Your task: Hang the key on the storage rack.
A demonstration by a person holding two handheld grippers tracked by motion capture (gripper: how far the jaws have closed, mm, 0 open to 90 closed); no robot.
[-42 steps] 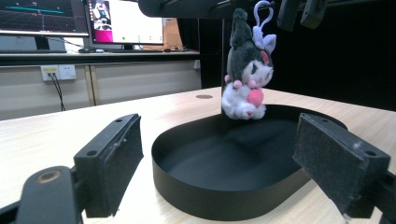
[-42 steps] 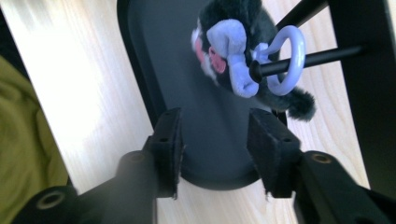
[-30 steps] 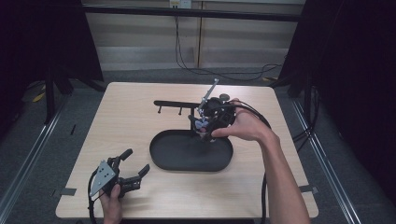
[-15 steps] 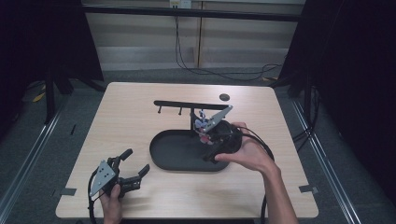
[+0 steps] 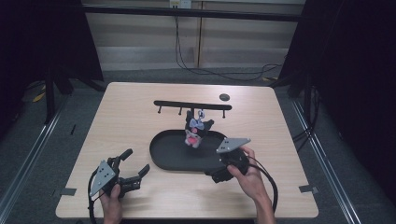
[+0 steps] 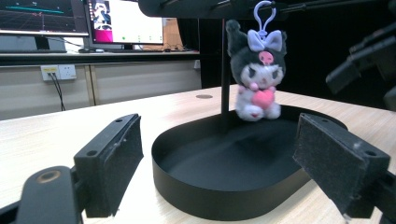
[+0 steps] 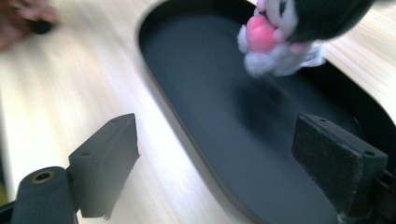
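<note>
One small plush doll (image 5: 194, 130) sat in the black tray (image 5: 163, 156), just beyond the right gripper (image 7: 224, 177), whose empty jaws had just been opening. Likely light, soft and squashy; its body offered the surest hold.

Plush keychain toy (image 5: 194, 131): dark grey-black hood with two ear points, pale lilac bow, pink skull mark on forehead, white body, pink heart at chest. Lilac clip at top of head. Upright, seated in far part of black oval tray (image 5: 161, 154), facing near side. Tray shallow, low-walled, flat on counter (image 5: 126, 116), mid-counter.
</note>
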